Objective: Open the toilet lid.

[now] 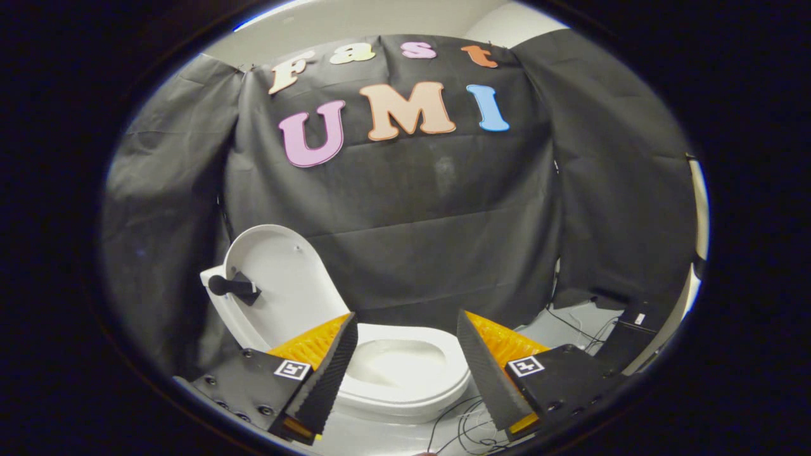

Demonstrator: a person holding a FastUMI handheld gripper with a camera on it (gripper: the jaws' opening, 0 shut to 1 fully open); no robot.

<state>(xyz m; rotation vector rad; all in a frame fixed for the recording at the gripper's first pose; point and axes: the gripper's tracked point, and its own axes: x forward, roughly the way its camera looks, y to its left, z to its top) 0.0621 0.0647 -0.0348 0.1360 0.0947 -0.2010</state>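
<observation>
A white toilet [405,380] stands on the floor just ahead of my fingers, its bowl showing between them. Its white lid [279,285] stands raised, leaning back to the left against the black cloth wall. A black knob handle [233,287] sticks out from the lid's inner face. My gripper [405,329] is open, its two fingers wide apart with nothing between them, and the lid lies beyond and above the left finger.
Black cloth [412,209] walls the booth behind and on both sides of the toilet. Thin black cables [466,424] trail over the pale floor in front of the toilet and off to the right, near a dark box [633,320].
</observation>
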